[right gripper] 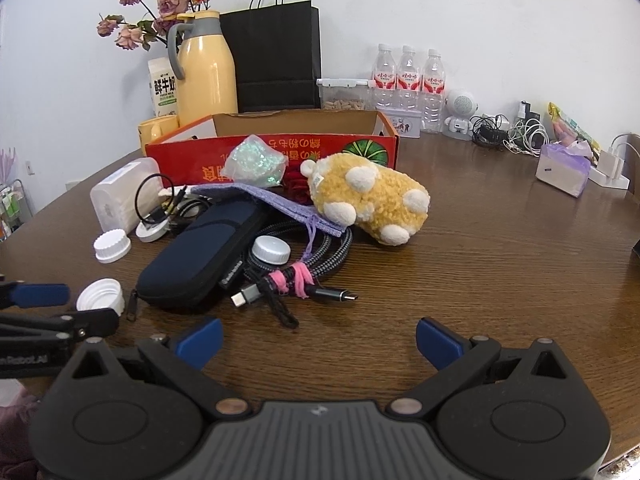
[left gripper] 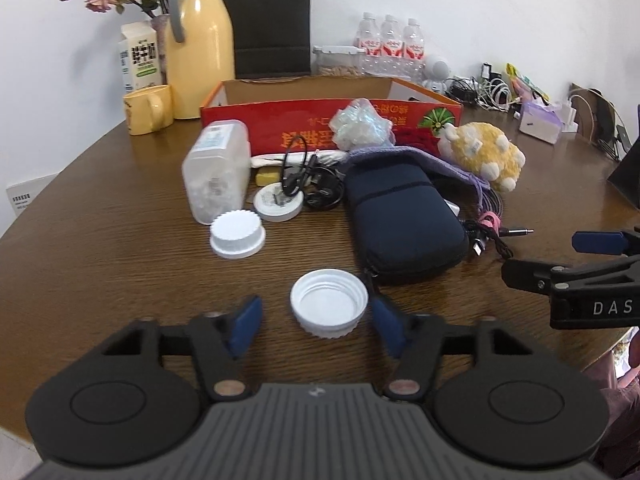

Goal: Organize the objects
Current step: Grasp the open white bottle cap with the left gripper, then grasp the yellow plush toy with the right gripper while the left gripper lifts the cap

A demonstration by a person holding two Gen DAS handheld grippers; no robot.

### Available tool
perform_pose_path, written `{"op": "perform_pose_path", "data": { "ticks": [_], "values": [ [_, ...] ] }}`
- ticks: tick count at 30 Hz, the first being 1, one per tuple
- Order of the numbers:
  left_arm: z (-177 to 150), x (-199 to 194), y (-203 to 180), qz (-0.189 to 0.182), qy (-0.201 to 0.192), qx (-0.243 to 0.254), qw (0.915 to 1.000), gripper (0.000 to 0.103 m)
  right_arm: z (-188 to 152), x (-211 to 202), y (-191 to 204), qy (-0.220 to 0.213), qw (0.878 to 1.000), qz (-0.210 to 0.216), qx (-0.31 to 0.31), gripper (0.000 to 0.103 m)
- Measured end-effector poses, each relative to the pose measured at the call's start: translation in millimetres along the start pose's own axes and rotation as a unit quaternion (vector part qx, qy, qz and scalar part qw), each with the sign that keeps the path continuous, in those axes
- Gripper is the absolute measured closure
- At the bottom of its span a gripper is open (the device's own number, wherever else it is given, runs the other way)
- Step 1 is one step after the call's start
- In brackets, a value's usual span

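Observation:
An upturned white cap (left gripper: 329,307) lies on the brown table (left gripper: 120,240) between the blue pads of my open left gripper (left gripper: 318,326); the pads do not touch it. It also shows in the right wrist view (right gripper: 101,294). Behind lie a second white cap (left gripper: 237,233), a clear plastic jar (left gripper: 216,170), a dark blue zip case (left gripper: 400,220), a bundled cable (right gripper: 296,280), a purple pouch (right gripper: 276,204) and a yellow plush toy (right gripper: 370,198). A red cardboard box (left gripper: 320,120) stands open behind them. My right gripper (right gripper: 318,342) is open and empty above bare table.
At the back stand a yellow jug (left gripper: 200,48), yellow mug (left gripper: 148,109), milk carton (left gripper: 138,58), black paper bag (left gripper: 272,20), water bottles (left gripper: 390,46) and flowers (right gripper: 156,8). Chargers and a tissue pack (right gripper: 564,170) lie at the right.

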State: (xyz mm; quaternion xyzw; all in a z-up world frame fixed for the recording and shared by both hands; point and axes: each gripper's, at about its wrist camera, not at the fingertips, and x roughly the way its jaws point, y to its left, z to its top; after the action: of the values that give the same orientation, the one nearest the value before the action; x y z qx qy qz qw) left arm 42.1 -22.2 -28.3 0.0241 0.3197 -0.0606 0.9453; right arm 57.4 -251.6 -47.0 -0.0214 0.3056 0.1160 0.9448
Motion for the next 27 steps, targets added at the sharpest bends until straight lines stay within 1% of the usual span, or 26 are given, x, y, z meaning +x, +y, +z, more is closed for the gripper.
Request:
{"op": "perform_pose_path", "data": {
  "ticks": [1,4,12,16,22,25,27],
  "values": [
    [0.2,-0.3,-0.9,-0.002,-0.006,0.004,1.0,0.062,0.1,1.4,-0.6,0.0,1.0,0.001,0.0,0.0],
    [1.1,0.8,-0.2,-0.012,-0.01,0.004,0.9999,0.062,0.4,5.3,-2.2,0.002,1.0,0.001,-0.001,0.0],
    [4.4,1.1,5.6,-0.001,-0.013,-0.007,0.9999,0.062,2.6,9.8,-4.0,-0.001,1.0,0.003,-0.009,0.0],
    [8.3,-1.4,7.5,0.002,-0.021,-0.008,0.9997,0.062,7.0,9.0,-4.2,-0.009,1.0,0.0,-0.018,0.0],
    [24.2,-10.9,12.6,0.011,-0.048,-0.013,0.9987,0.062,28.0,9.1,-12.5,-0.041,0.999,-0.008,-0.024,0.0],
    [34.2,-15.0,15.7,0.016,-0.064,-0.017,0.9977,0.062,41.1,13.9,-24.0,-0.06,0.998,-0.006,-0.004,0.0],
    [39.3,-16.4,17.5,0.02,-0.07,-0.02,0.9972,0.062,51.1,21.0,-32.9,-0.064,0.998,-0.01,0.011,0.0]
  ]
}}
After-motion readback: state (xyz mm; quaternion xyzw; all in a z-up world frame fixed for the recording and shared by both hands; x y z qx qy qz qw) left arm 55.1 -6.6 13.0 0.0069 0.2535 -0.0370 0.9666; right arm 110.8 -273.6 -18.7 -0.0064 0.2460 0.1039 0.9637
